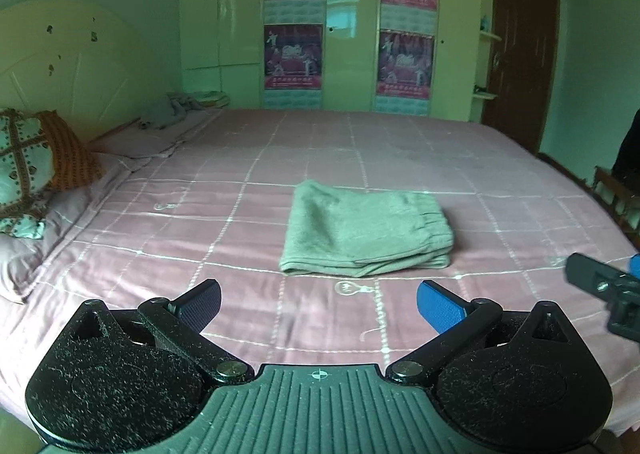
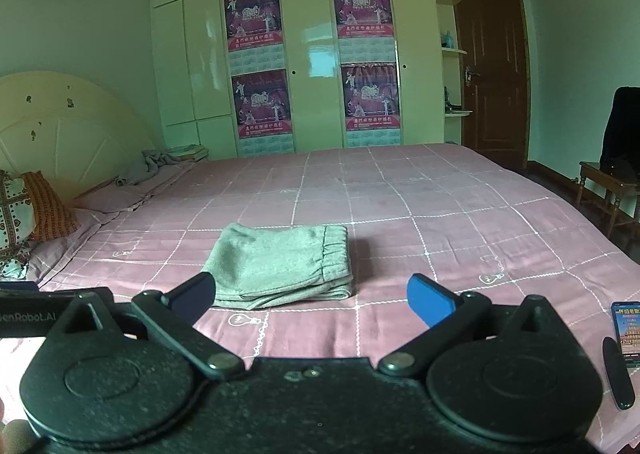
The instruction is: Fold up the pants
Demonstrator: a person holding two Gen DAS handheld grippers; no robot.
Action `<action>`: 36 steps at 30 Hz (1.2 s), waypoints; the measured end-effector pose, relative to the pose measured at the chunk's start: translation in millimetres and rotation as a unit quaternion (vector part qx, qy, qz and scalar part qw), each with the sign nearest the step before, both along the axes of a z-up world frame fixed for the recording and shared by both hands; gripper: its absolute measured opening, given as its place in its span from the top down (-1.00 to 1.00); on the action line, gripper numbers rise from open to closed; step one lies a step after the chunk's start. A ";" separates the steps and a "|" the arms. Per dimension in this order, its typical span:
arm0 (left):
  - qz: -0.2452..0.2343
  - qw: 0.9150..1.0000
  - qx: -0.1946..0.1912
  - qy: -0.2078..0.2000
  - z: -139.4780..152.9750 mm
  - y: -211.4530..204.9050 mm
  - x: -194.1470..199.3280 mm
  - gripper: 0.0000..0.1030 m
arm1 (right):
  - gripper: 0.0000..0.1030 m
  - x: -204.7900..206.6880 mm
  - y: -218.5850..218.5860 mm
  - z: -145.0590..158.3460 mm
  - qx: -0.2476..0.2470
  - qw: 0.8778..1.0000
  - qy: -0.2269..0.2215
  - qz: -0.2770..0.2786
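Hovering wide-jawed, both hand-held grippers (image 1: 320,304) (image 2: 312,296) face folded pants (image 1: 366,232).

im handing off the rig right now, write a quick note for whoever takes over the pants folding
Left gripper: open, empty, held short of the pants.
Right gripper: open, empty, also clear of them.
Pants: grey, folded into a compact stack on the pink bedsheet, elastic waistband on the right side.
Done: the folding looks complete.
Left: little, perhaps squaring the near edges, which sit slightly uneven. A phone lies on the bed at the right.

Grey-green pants (image 1: 366,232) on pink bed (image 1: 500,181) w/ white grid lines; claw pads: one blue (image 1: 438,306), one black (image 1: 202,302).
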State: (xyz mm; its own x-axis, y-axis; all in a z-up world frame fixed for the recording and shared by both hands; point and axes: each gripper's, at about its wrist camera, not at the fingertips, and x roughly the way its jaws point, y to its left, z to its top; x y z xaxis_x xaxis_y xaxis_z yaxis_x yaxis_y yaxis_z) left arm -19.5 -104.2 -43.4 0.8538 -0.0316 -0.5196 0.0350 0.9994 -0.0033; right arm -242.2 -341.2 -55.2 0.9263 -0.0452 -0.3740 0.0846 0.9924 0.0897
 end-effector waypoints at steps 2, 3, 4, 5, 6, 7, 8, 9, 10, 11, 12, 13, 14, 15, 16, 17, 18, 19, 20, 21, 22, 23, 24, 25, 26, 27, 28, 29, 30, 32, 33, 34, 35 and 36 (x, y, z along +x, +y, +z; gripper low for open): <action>0.000 1.000 0.005 0.005 -1.9 0.4 3.1 -1.00 | -0.99 0.9 0.4 0.0 -0.001 1.000 0.001 0.000; 0.001 1.000 0.006 0.008 -2.4 0.8 4.1 -1.00 | -0.99 1.2 0.5 0.2 -0.001 1.000 0.000 -0.001; 0.000 1.000 0.004 0.009 -2.5 1.5 4.9 -1.00 | -0.99 1.2 0.1 0.1 -0.001 1.000 0.001 -0.001; 0.001 1.000 0.004 0.010 -2.1 1.8 5.7 -1.00 | -0.99 2.0 0.6 0.2 -0.001 1.000 0.001 0.000; 0.004 1.000 0.004 0.011 -2.0 2.4 6.8 -1.00 | -0.99 1.8 1.1 0.1 -0.001 1.000 0.001 -0.001; 0.006 1.000 0.005 0.013 -1.9 3.1 8.1 -1.00 | -0.99 1.7 1.2 0.2 -0.001 1.000 0.001 -0.001; 0.005 1.000 0.005 0.015 -2.4 3.6 9.3 -1.00 | -0.99 2.1 1.4 0.2 -0.001 1.000 0.001 0.000; 0.005 1.000 0.006 0.018 -3.0 4.2 10.9 -1.00 | -0.99 3.2 1.4 0.5 -0.001 1.000 0.002 0.001; 0.007 1.000 0.007 0.021 -3.5 4.9 12.4 -1.00 | -0.99 4.9 1.8 0.5 -0.002 1.000 0.003 0.001; 0.006 1.000 0.007 0.024 -4.0 5.9 14.2 -1.00 | -0.99 5.4 1.8 0.6 -0.002 1.000 0.002 0.002; 0.006 1.000 0.007 0.026 -4.7 6.3 15.3 -1.00 | -0.99 5.9 1.5 0.9 -0.001 1.000 0.001 0.003; 0.007 1.000 0.008 0.026 -5.1 6.5 16.2 -1.00 | -0.99 6.6 1.2 1.2 -0.001 1.000 0.001 0.003; 0.007 1.000 0.011 0.025 -5.1 6.5 16.5 -1.00 | -0.99 7.1 1.1 1.4 -0.002 1.000 0.001 0.002; 0.007 1.000 0.014 0.023 -5.2 6.3 16.4 -1.00 | -0.99 8.0 1.0 1.6 -0.001 1.000 0.001 0.002; 0.007 1.000 0.015 0.023 -5.2 6.2 16.9 -1.00 | -0.99 8.0 0.6 1.6 -0.001 1.000 0.001 0.003; 0.006 1.000 0.015 0.022 -5.1 5.7 17.2 -1.00 | -0.99 8.4 0.6 1.6 0.000 1.000 0.001 0.003; 0.006 1.000 0.014 0.021 -4.6 6.1 18.2 -1.00 | -0.99 8.1 0.6 1.6 -0.001 1.000 0.002 0.003; 0.006 1.000 0.014 0.021 -4.3 6.2 19.0 -1.00 | -0.99 8.0 0.5 1.7 -0.002 1.000 0.002 0.003; 0.006 1.000 0.014 0.021 -4.4 6.2 19.8 -1.00 | -0.99 9.0 0.9 1.9 -0.003 1.000 0.002 0.004; 0.006 1.000 0.015 0.022 -4.4 5.9 20.8 -1.00 | -0.99 10.1 1.3 2.1 -0.004 1.000 0.003 0.005; 0.005 1.000 0.016 0.022 -4.3 5.3 21.0 -1.00 | -0.99 11.7 1.9 2.2 -0.004 1.000 0.004 0.006; 0.005 1.000 0.018 0.022 -4.4 4.7 21.6 -1.00 | -0.99 12.4 2.4 2.4 -0.004 1.000 0.004 0.006; 0.005 1.000 0.021 0.022 -4.5 4.1 22.4 -1.00 | -0.99 13.5 3.3 2.3 -0.003 1.000 0.004 0.006; 0.004 0.999 0.023 0.023 -4.6 3.2 22.9 -1.00 | -0.99 13.7 3.2 2.3 -0.004 1.000 0.005 0.006; 0.003 0.999 0.025 0.023 -4.7 2.6 23.3 -1.00 | -0.99 14.4 3.5 2.2 -0.003 1.000 0.006 0.006; 0.002 0.999 0.025 0.023 -4.8 2.3 23.8 -1.00 | -0.99 14.3 3.6 2.1 -0.003 1.000 0.006 0.006; 0.001 0.999 0.025 0.023 -4.7 2.1 24.2 -1.00 | -0.99 14.9 4.6 1.8 -0.003 1.000 0.007 0.007; 0.002 0.999 0.026 0.023 -4.7 1.5 24.4 -1.00 | -0.99 15.5 5.3 1.7 -0.003 1.000 0.009 0.006; 0.001 0.999 0.027 0.022 -4.7 0.8 24.0 -1.00 | -0.99 16.6 6.6 1.2 -0.003 1.000 0.010 0.007; 0.000 0.999 0.028 0.024 -4.8 -0.5 24.3 -1.00 | -0.99 16.7 7.3 1.0 -0.002 1.000 0.010 0.007; -0.001 0.999 0.028 0.024 -5.1 -0.8 24.7 -1.00 | -0.99 16.7 6.9 0.9 -0.002 1.000 0.010 0.007; -0.002 0.999 0.028 0.025 -5.5 -0.6 24.8 -1.00 | -0.99 16.6 6.8 0.9 -0.002 1.000 0.011 0.007; -0.003 0.999 0.028 0.025 -5.8 -0.7 25.2 -1.00 | -0.99 16.7 7.1 0.7 -0.001 1.000 0.011 0.007; -0.004 0.999 0.028 0.026 -6.0 -0.9 25.5 -1.00 | -0.99 16.8 6.8 0.2 0.000 1.000 0.011 0.007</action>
